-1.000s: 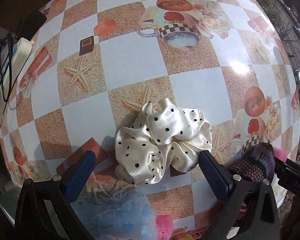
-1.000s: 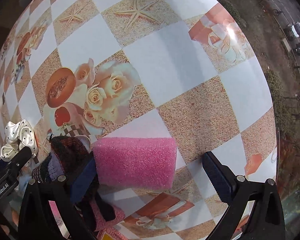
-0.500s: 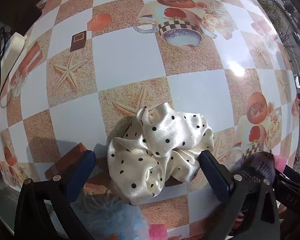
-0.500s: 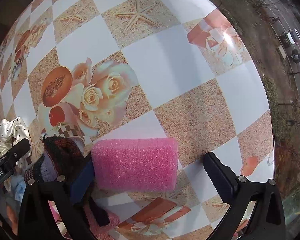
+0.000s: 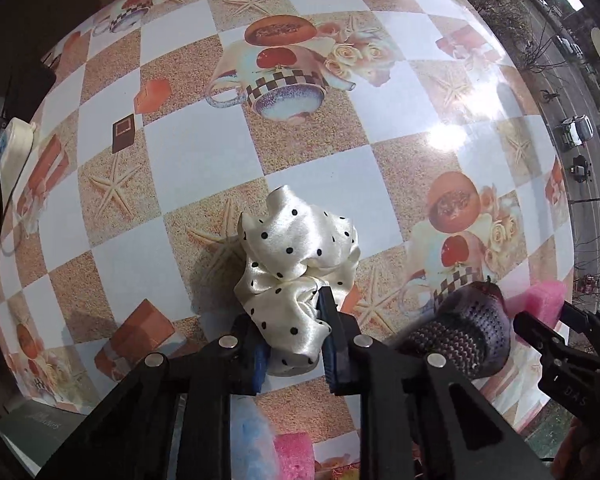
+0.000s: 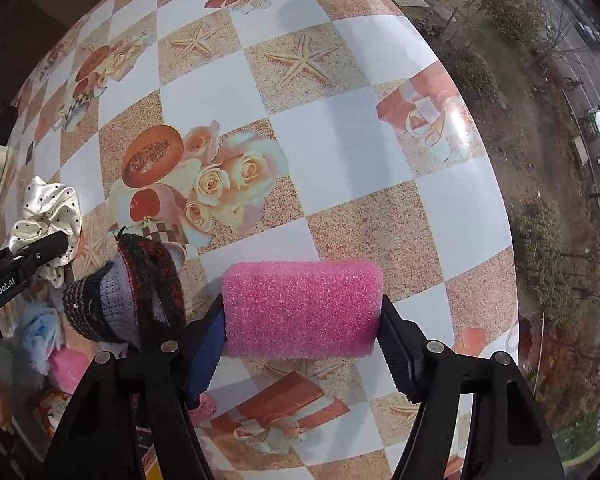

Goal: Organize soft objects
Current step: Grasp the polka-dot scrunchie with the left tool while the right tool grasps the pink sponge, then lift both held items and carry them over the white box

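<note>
left gripper (image 5: 294, 340): points down at the table, jaws just closed in, now clamped on the scrunchie
scrunchie (image 5: 296, 264): cream satin, black dots; bunched narrow between the blue pads, most of it bulging out ahead of the fingertips; bottom edge at or just off the tablecloth, can't tell which
right gripper (image 6: 300, 344): points down, jaws just closed in, now pinching the sponge by its two short ends
sponge (image 6: 302, 308): pink foam block, lying crosswise between the fingers, ends slightly squeezed
knit piece (image 6: 128, 292): dark crochet, red/black/lilac, on the table between the two grippers, just left of the right gripper's left finger
blue fluff (image 6: 40, 332): near table edge, beside a second pink sponge (image 6: 66, 368)
tablecloth (image 6: 340, 152): glossy check, starfish, roses and cup prints
power strip (image 5: 4, 168): white, off the table's left edge
</note>
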`<control>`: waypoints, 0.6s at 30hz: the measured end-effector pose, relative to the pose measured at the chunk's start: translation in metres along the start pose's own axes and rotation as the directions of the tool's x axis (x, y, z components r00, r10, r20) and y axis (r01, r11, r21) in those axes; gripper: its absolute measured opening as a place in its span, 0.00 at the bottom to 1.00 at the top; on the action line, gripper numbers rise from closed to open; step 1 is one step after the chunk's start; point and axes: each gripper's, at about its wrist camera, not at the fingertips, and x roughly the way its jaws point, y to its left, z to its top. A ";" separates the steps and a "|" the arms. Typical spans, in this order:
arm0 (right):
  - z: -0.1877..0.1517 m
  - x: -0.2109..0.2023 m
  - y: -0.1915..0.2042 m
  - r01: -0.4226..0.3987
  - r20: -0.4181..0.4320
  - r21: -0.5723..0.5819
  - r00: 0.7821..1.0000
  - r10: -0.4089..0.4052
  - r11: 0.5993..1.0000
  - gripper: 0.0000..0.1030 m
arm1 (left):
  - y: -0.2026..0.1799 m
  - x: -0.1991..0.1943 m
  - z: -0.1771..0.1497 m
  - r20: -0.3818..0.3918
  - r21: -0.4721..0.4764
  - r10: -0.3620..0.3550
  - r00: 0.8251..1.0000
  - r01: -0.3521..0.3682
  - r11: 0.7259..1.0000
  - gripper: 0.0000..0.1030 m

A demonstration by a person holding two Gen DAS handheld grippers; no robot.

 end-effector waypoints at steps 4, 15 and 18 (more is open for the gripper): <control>-0.008 -0.021 0.000 -0.041 0.034 -0.003 0.999 0.041 0.999 0.69 | 0.002 -0.019 -0.006 0.055 0.000 0.004 0.998 -0.004 1.000 0.23; -0.032 -0.067 0.026 -0.165 0.075 -0.044 0.983 0.168 0.985 0.69 | 0.011 -0.090 -0.061 0.185 -0.008 0.016 0.983 -0.015 1.000 0.23; -0.040 -0.077 0.036 -0.177 0.084 -0.062 0.980 0.182 0.982 0.69 | 0.016 -0.102 -0.083 0.194 -0.015 0.014 0.981 -0.011 1.000 0.23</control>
